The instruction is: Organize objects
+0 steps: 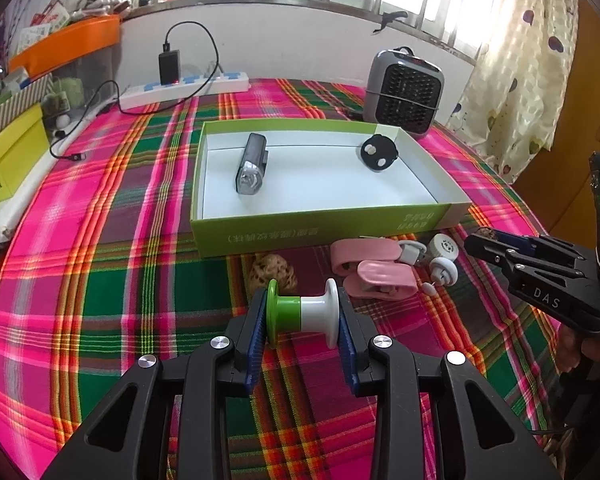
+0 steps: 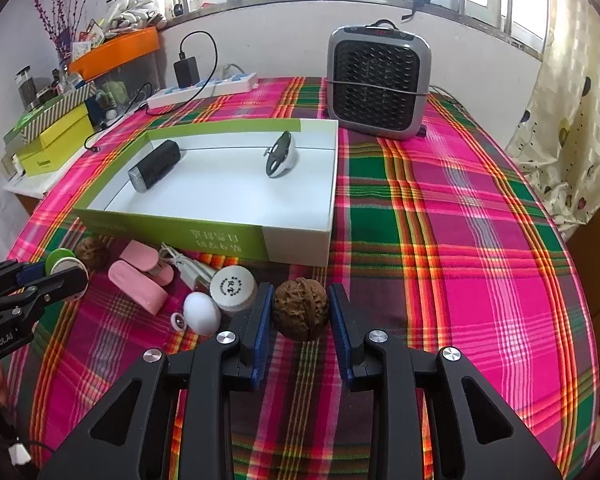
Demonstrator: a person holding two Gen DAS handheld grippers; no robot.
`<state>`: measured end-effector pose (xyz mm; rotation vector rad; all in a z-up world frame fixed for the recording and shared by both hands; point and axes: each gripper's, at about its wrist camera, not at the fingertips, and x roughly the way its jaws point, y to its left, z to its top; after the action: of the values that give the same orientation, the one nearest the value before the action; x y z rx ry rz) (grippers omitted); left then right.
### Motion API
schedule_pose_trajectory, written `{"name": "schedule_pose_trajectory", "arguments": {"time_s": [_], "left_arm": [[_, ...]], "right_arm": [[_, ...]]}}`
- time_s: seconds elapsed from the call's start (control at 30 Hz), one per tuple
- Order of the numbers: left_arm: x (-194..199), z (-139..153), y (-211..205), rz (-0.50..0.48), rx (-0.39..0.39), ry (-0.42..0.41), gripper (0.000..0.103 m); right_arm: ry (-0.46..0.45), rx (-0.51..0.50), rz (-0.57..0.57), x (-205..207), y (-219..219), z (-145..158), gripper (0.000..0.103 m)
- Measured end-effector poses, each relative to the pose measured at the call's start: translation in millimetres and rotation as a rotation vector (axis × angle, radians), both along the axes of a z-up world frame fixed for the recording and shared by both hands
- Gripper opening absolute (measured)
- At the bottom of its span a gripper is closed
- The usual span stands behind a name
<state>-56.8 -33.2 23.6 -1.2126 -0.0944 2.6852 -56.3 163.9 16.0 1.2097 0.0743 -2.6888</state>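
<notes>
Spool point(image 1: 302, 314), green and white, sits pinched endwise in the left gripper point(image 1: 303, 334) above the plaid cloth point(image 1: 100, 280), near the green box point(image 1: 316, 232). Right wrist view: the right gripper point(image 2: 300, 316) clamps a walnut point(image 2: 300, 308) just before the box.

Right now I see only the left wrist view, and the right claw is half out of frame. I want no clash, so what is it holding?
Observer: The right claw is shut on a walnut, with a pad on either side.
Operator: My spool half hides something brown behind it. What is that?
Observer: A second walnut, lying on the cloth by the front wall of the box.
Operator: And the black round thing in the box?
Observer: From the right wrist view, the black part is only a face. Behind it is a white domed body.
</notes>
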Motion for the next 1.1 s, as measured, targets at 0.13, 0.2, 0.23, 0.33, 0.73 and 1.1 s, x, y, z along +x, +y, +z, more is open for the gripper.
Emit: {"name": "schedule_pose_trajectory", "arguments": {"time_s": [0.13, 0.2, 0.23, 0.33, 0.73, 1.1], "left_arm": [[1, 2, 0, 0.0, 0.0, 0.004, 0.029], [2, 5, -1, 0.002, 0.002, 0.011, 0.029], [2, 7, -1, 0.002, 0.004, 0.015, 0.029], [1, 10, -2, 0.001, 0.007, 0.023, 0.029], [-15, 20, -5, 0.001, 0.009, 0.035, 0.029], [-48, 23, -7, 0.01, 0.031, 0.03, 0.029]], "right_arm": [[0.005, 0.0, 0.004, 1, -1, 3, 0.029], [0.011, -0.001, 0.005, 1, -1, 5, 0.029], [0.015, -0.003, 0.007, 1, -1, 7, 0.029], [0.027, -0.004, 0.014, 2, -3, 11, 0.029], [0.061, -0.019, 0.059, -12, -18, 30, 0.029], [0.064, -0.029, 0.149, -53, -52, 41, 0.029]]}}
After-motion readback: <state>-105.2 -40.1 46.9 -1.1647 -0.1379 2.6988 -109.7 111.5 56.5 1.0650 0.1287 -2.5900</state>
